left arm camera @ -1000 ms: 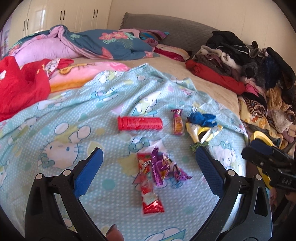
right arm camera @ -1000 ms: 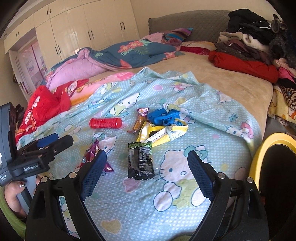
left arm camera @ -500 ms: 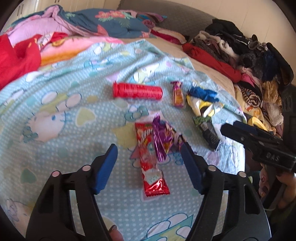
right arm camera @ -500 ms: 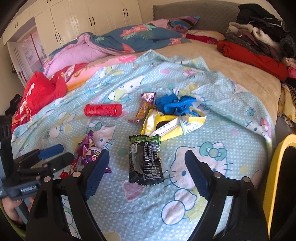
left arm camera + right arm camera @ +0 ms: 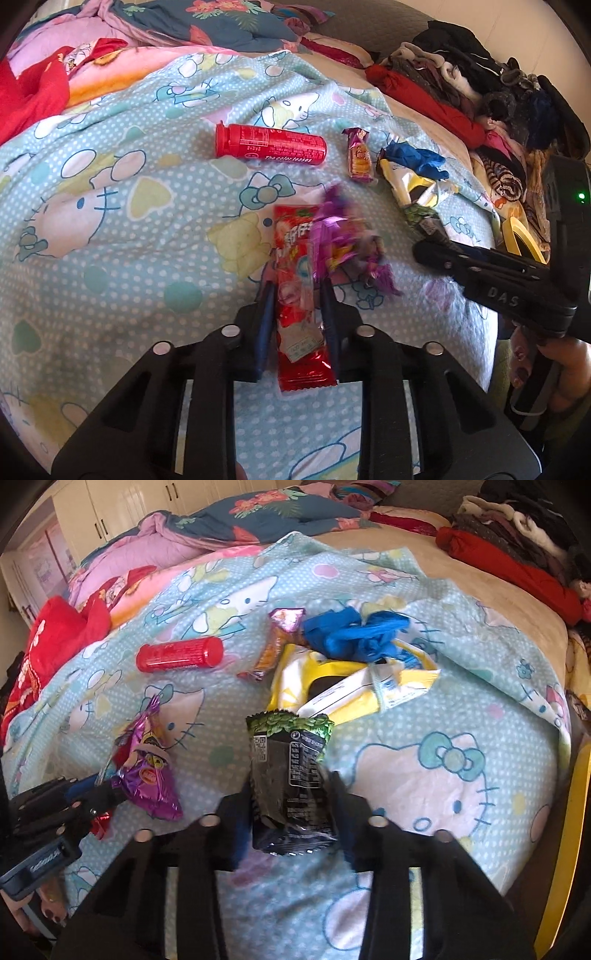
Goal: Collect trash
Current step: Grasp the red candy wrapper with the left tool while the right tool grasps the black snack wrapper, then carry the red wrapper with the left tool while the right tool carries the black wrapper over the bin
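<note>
Trash lies on a Hello Kitty bedsheet [image 5: 110,206]. My left gripper [image 5: 297,291] is shut on a red snack wrapper [image 5: 297,295], with a purple wrapper [image 5: 340,236] lying against it. My right gripper [image 5: 291,779] is shut on a black-and-green wrapper [image 5: 291,775]. Further back lie a red tube [image 5: 271,146], a small orange-purple wrapper [image 5: 358,155], a crumpled blue glove [image 5: 351,633] and a yellow-white packet [image 5: 347,683]. The purple wrapper [image 5: 147,768] and the left gripper also show at the left of the right wrist view.
A pile of clothes [image 5: 480,85] lines the right side of the bed. Folded quilts [image 5: 221,528] and a red garment [image 5: 55,635] lie at the back left. A yellow bin rim [image 5: 569,834] stands beside the bed at right.
Both grippers moved down and forward onto the bed and closed, the left on the red wrapper, the right on the black-and-green wrapper.
</note>
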Motion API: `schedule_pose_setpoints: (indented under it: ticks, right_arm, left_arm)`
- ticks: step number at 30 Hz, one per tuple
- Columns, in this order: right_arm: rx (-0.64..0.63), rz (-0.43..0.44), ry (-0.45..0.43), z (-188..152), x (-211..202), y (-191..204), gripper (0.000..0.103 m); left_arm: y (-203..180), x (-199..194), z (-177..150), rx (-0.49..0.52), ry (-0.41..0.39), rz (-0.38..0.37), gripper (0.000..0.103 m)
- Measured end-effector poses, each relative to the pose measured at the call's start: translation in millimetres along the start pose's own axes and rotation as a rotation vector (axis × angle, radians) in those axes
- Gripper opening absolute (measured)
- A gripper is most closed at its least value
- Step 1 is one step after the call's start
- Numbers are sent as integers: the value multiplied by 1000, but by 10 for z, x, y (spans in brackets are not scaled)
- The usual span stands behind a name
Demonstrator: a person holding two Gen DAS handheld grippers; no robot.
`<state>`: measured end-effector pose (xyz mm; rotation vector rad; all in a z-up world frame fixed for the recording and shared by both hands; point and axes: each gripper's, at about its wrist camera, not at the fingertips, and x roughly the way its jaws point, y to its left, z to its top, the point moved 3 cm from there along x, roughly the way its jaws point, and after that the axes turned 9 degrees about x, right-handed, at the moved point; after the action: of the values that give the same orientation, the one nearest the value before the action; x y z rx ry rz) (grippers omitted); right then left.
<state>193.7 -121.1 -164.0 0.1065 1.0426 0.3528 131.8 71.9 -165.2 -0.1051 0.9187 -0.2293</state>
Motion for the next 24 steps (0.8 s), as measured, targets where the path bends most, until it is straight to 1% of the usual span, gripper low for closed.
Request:
schedule_pose_setpoints:
  ticks: [2, 7, 11, 17, 21, 24]
  right_arm:
    - [19, 14, -3, -4, -39, -47, 32]
    - [54, 34, -34, -8, -162, -115, 31]
    - [56, 59, -61, -12, -323, -129, 31]
    - [59, 72, -91, -33, -556, -179, 31]
    - [56, 77, -118, -29, -680, -202, 31]
    - [59, 87, -141, -19, -803, -219, 31]
  left_arm:
    - [-11, 1, 11, 3, -5, -1, 13]
    - [-111, -83, 79, 38, -35, -9, 12]
    - [-168, -185, 165, 38, -69, -11, 12]
    - [-379, -343, 332, 68, -120, -27, 12]
    - [-552, -420, 416, 107, -145, -37, 12]
    - [-646, -486, 469, 112, -163, -50, 12]
